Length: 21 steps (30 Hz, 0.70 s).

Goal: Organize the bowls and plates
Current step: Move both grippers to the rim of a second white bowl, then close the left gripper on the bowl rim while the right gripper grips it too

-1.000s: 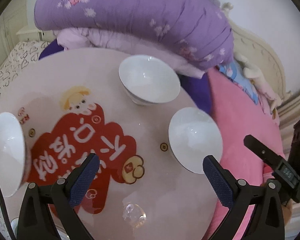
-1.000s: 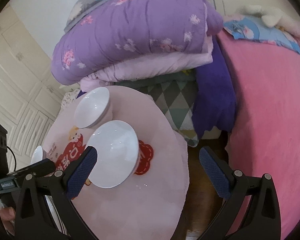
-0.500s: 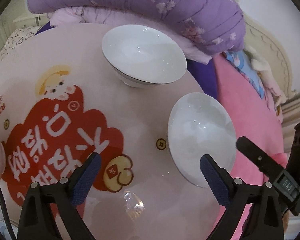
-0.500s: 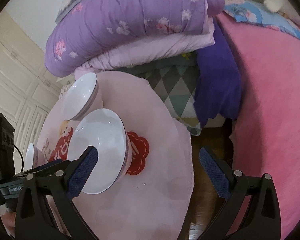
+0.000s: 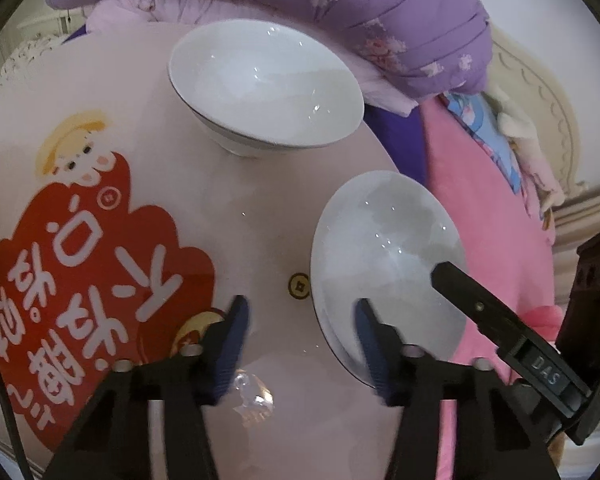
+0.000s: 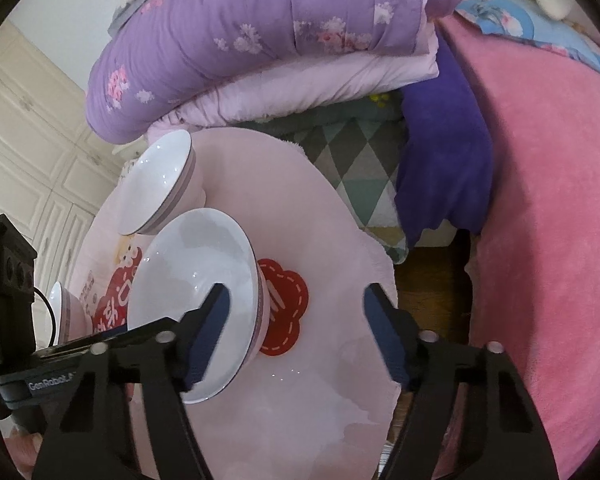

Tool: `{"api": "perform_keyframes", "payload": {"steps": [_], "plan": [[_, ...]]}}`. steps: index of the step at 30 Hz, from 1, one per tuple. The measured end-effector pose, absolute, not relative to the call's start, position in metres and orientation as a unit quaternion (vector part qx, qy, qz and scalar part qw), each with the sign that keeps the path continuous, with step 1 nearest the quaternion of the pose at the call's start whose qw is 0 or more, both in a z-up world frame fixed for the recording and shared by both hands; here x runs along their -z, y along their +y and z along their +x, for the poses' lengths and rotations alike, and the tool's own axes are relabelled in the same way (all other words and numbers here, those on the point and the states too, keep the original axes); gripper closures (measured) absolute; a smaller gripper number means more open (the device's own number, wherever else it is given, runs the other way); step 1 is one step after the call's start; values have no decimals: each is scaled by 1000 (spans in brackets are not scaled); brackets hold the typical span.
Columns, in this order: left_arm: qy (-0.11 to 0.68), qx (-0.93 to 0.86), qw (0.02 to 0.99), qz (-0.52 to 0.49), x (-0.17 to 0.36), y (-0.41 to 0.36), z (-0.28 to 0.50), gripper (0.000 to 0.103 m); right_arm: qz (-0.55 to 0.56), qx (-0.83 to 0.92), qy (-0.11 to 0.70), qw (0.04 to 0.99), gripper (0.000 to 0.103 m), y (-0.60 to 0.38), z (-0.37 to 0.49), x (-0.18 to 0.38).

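Bowls not stacked yet.
Three bowls sit apart on the bench (image 5: 260,432); both grippers, left gripper (image 5: 300,330) and right gripper (image 6: 296,312), are spread around the near bowl's (image 5: 384,256) rim, pinching nothing.

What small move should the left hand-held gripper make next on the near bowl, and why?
Probably shut the left hand-held gripper on the near bowl. Its jaws stand open, the right finger over the bowl's inside, the left finger outside over the table, so the rim looks to sit between them. The right hand-held gripper is open too.
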<state>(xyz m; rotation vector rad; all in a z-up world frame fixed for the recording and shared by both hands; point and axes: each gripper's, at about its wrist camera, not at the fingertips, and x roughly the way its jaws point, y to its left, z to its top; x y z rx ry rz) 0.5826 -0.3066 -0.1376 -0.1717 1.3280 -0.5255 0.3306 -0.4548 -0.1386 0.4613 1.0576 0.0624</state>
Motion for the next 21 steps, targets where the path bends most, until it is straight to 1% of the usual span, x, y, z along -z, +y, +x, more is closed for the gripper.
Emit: {"api": "perform_keyframes", "payload": {"steps": [1,2,3,5,6,7,8,14,21], "plan": [[610,247,749,-82,139,-308,583,70,219,-33,502,836,48,-454,331,141],[610,250,747,-85,140,-311,584,74,220,-36,505,834,60,-453,332,143],[609,253,746,-88,140,-312,586,79,221,-41,506,833,64,-451,333,144],[608,261,744,-91,140,-315,587,87,227,-54,502,833,80,-448,333,144],[607,259,746,-88,139,-316,587,87,226,-57,501,833,83,-445,333,143],[606,258,747,-87,139,-317,587,87,225,-58,500,834,90,-444,333,141],[605,257,748,-88,139,-317,587,87,224,-59,499,835,92,-441,332,139],[608,253,747,-94,139,-310,584,87,222,-56,499,836,92,-433,328,138],[597,253,755,-97,122,-292,573,87,217,-60,497,838,92,-421,324,131]]}}
